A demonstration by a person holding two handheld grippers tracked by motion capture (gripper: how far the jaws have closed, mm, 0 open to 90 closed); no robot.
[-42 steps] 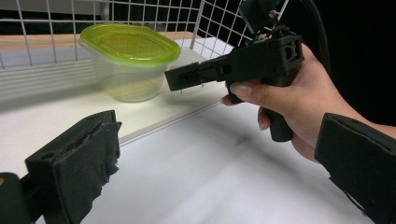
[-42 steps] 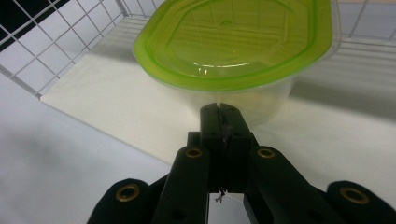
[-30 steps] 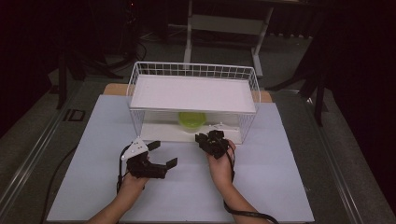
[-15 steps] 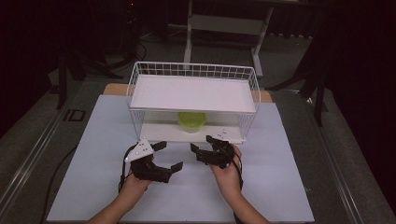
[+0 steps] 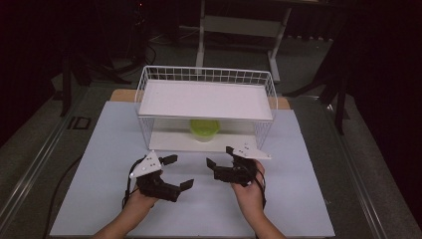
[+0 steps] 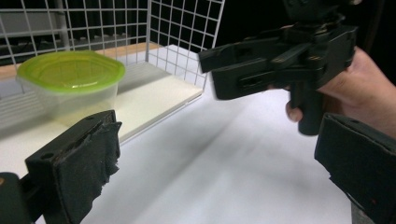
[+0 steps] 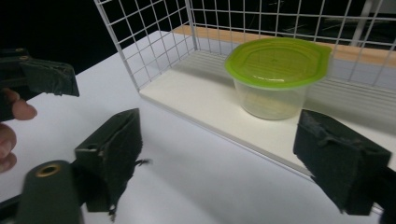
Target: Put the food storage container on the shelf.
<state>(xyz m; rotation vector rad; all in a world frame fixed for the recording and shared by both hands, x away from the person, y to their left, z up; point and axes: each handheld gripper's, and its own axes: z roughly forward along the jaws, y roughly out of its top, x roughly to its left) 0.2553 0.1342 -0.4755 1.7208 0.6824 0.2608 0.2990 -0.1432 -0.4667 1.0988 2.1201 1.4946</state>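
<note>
The lidded container [image 5: 204, 129] is standing upright on the lower shelf [image 5: 169, 142] of the white wire rack [image 5: 206, 107], near the middle of the shelf, under the upper shelf [image 5: 206, 99]. Its green lid [image 7: 279, 61] is facing straight up; the clear tub is tapering downward. The lid outline is looking slightly oblong, long axis running along the shelf, though the angle is making this hard to confirm. No label, brand or writing is showing on lid or tub in either gripper view.

The right gripper [image 5: 219, 160] is hovering over the white table surface [image 5: 308, 199] in front of the rack, jaws having just been opening, now spread wide with nothing between the pads; the container is sitting ahead of them in the right gripper view. The left gripper [image 5: 179, 172] is hanging just beside it, also gaping wide and holding nothing. Both are sitting apart from the container and the rack.
</note>
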